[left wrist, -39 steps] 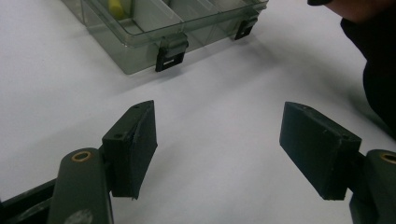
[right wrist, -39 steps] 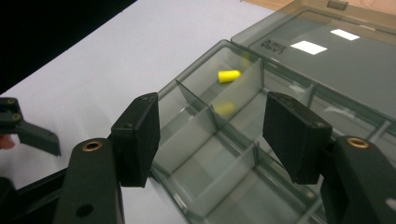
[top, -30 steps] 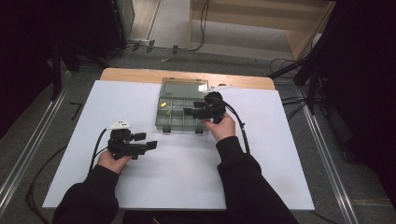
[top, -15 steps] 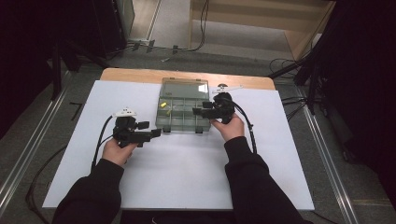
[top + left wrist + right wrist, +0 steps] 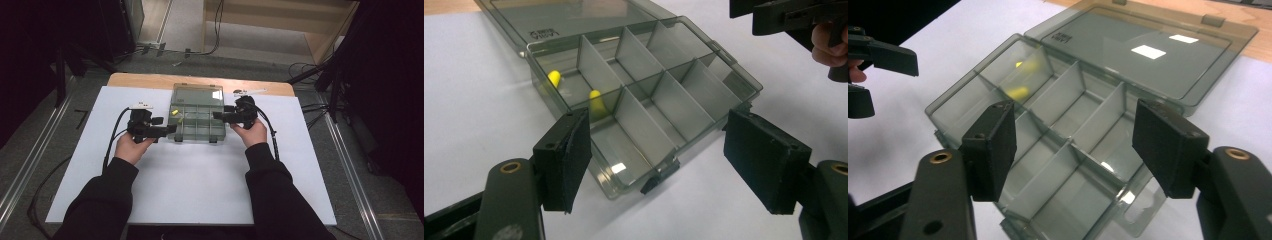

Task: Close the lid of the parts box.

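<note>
— Two grippers, left gripper (image 5: 170, 129) and right gripper (image 5: 218, 115), flank the compartment box (image 5: 198, 120) at mid-table; both jaws spread wide, grasping nothing.

— I'd guess it's light, stiff, slippery plastic; I'd pinch a side wall, sparing the open lid (image 5: 1148, 50) and yellow pieces (image 5: 596, 102).

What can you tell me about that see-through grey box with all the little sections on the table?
The compartment box looks like smoky, translucent grey plastic. Thin dividers split it into small compartments, and its hinged lid lies open flat behind it. Two small yellow pieces sit in the cells at one end; the others look empty. Dark latches show on its front edge. It lies flat on a white sheet, between the open left gripper and the open right gripper, which seem not to touch it.
</note>
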Available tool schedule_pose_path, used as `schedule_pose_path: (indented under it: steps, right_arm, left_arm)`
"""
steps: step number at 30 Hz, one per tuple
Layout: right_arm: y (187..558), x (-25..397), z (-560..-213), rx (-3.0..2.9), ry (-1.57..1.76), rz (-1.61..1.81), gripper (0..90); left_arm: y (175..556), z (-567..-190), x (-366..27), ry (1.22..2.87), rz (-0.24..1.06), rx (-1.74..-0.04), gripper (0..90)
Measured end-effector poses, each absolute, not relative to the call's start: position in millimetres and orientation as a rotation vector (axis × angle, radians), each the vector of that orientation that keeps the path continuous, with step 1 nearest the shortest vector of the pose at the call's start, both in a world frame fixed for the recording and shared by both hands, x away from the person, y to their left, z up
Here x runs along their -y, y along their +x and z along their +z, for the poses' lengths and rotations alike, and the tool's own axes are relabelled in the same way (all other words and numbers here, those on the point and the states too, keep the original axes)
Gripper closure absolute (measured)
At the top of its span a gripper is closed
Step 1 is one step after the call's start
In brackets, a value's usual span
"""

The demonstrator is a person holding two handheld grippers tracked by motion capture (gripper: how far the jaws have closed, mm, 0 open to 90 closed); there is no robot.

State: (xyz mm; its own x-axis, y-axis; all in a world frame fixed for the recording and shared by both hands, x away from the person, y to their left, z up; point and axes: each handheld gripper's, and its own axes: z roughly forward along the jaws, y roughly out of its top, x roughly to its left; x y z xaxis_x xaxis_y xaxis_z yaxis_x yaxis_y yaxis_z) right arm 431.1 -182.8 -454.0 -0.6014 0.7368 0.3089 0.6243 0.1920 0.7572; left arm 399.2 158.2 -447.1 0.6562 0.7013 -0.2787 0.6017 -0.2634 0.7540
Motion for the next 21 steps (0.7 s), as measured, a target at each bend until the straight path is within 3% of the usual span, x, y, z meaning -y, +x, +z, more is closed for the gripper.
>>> schedule_pose_path:
  steps: [11, 15, 19, 21]
  right_arm:
    - [443, 190, -451, -2.323, 1.333, 1.372, 25.7]
    - [449, 193, -448, -2.312, 1.324, 1.39, 22.4]
    - [454, 194, -447, -2.263, 1.307, 1.406, 10.6]
    - [457, 195, -446, -2.254, 1.324, 1.42, 9.7]
  left_arm:
    - [428, -434, -148, 1.979, 0.157, -1.02, 26.9]
    - [438, -427, -146, 1.95, 0.139, -1.014, 20.2]
    - [448, -422, -144, 1.905, 0.178, -1.008, 12.4]
    - [454, -421, -143, 1.906, 0.157, -1.015, 9.2]
